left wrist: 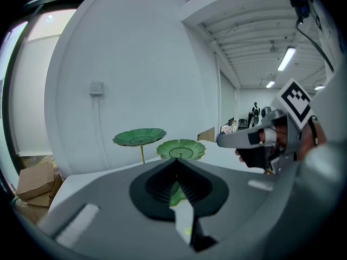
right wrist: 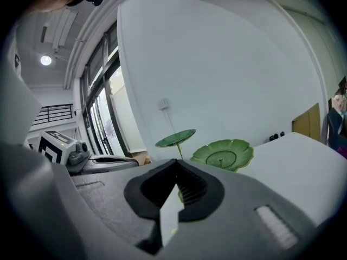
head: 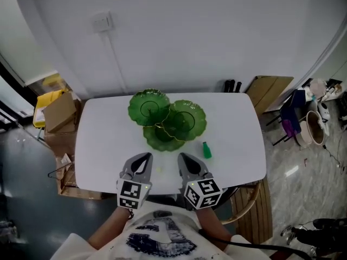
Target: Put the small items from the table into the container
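The tongs, left gripper [head: 142, 161] and right gripper [head: 187, 161], hover closed and empty over the near edge of the table [head: 97, 145], a ready stance because the small green item [head: 206, 149] and what may be a pale speck [head: 159, 169] lie outside the tiered green dish [head: 184, 121].

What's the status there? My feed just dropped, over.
Left gripper and right gripper shut, empty, over near edge of the table. Small green item lies beside the green tiered dish, untouched. Nothing blocks it.
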{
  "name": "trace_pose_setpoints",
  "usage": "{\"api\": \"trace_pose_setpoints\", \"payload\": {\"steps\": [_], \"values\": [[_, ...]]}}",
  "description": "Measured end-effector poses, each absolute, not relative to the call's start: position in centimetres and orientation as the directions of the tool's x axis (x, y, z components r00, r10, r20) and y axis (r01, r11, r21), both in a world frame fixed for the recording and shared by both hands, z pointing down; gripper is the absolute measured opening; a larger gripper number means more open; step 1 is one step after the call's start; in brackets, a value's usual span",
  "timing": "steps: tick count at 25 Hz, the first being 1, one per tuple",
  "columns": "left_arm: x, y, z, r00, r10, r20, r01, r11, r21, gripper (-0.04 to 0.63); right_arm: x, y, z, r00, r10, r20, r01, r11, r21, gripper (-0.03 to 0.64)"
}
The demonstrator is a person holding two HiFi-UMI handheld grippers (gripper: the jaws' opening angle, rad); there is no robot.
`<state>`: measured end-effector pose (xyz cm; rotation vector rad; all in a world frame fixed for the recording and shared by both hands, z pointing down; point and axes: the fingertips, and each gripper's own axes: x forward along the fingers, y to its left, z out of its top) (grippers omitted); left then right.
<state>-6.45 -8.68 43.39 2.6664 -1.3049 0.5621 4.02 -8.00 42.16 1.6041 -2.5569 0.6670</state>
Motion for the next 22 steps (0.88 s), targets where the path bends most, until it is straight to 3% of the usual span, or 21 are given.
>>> {"api": "trace_pose_setpoints", "payload": {"steps": [9, 22], "values": [[-4.4, -10.7, 44.4, 0.561, -0.733, 0.386, -0.784, -0.62, -0.039, -0.011, 6.3, -10.1, 43.2, -0.455, -0.842, 0.288, -0.875, 0.364, -0.319, -0.002], [1.2, -11.7, 47.6, 0.647, -0.626, 0.435, -0.69, -0.723, -0.015, -0.011, 12.5, -10.1, 46.4, -0.326, -0.868, 0.374, -0.929, 0.22, -0.298, -0.002]]}}
